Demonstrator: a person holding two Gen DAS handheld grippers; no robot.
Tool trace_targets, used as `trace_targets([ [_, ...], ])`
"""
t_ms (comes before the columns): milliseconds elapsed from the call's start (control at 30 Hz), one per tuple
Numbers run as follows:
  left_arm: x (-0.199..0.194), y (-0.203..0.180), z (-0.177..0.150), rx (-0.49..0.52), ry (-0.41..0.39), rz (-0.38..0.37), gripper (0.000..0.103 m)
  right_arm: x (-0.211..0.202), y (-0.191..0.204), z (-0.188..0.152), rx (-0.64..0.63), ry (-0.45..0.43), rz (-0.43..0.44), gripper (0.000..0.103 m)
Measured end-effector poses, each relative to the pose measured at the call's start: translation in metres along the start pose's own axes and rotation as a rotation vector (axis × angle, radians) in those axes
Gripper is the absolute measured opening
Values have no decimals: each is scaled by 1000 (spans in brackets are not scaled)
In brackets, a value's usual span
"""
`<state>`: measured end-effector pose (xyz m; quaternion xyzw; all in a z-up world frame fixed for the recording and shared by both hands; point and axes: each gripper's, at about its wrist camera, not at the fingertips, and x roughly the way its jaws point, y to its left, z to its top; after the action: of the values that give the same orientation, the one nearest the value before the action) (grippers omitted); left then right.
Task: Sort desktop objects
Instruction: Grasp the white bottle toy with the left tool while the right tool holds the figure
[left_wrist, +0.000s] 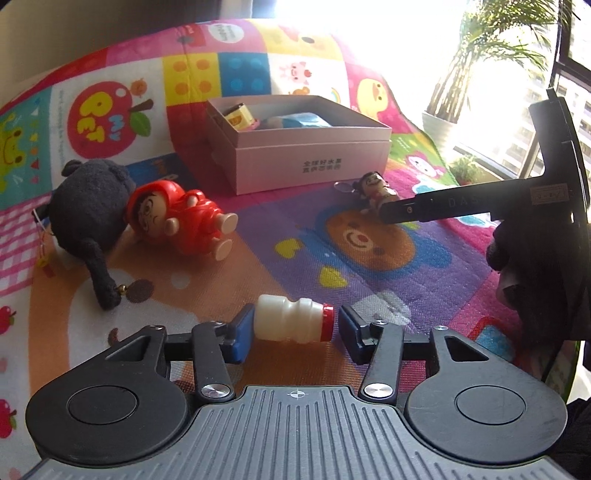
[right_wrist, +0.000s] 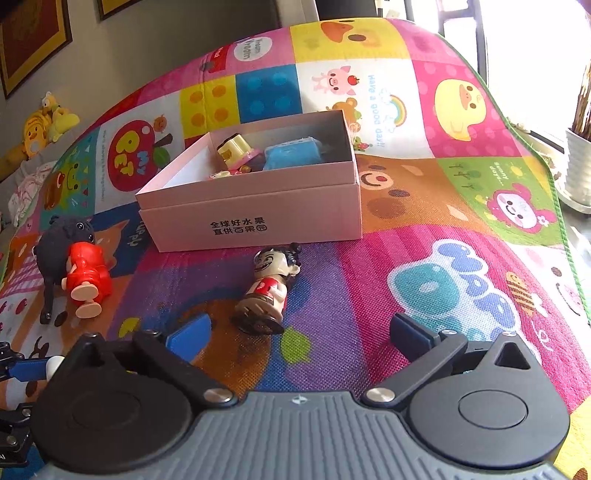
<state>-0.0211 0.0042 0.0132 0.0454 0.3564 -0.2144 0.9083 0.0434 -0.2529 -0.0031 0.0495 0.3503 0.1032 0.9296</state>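
A small white bottle with a red cap (left_wrist: 291, 320) lies on its side on the play mat between the blue pads of my left gripper (left_wrist: 295, 328). The left pad touches its base; a small gap shows at the cap. My right gripper (right_wrist: 299, 334) is open wide just short of a small figurine (right_wrist: 269, 288) lying on the mat; its fingers (left_wrist: 417, 210) reach the figurine (left_wrist: 373, 188) in the left wrist view. A pink box (left_wrist: 310, 162) (right_wrist: 258, 214) holds several toys. A red doll (left_wrist: 181, 218) (right_wrist: 86, 277) and a black plush (left_wrist: 88, 206) (right_wrist: 62, 240) lie left.
The colourful play mat (right_wrist: 461, 258) covers the surface and drops off at the right near a white plant pot (right_wrist: 578, 166) and windows. Plush toys (right_wrist: 48, 125) sit at the far left by the wall.
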Motion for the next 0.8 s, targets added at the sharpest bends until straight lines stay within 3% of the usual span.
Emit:
trace_targets([
  [200, -5, 2, -4, -18, 0, 14, 48, 3, 19, 8, -102, -12, 22, 102],
  [333, -5, 1, -6, -25, -7, 19, 48, 18, 31, 21, -142, 8, 18, 92],
  [500, -6, 1, -8, -29, -12, 24, 48, 36, 33, 26, -157, 44, -31, 70],
  [567, -6, 0, -7, -32, -12, 27, 48, 34, 33, 29, -167, 59, -32, 42],
  [667, -8, -1, -6, -26, -14, 29, 48, 21, 29, 35, -153, 104, 24, 28],
  [800, -7, -2, -1, -20, -18, 26, 48, -16, 26, 41, -157, 95, 104, 20],
])
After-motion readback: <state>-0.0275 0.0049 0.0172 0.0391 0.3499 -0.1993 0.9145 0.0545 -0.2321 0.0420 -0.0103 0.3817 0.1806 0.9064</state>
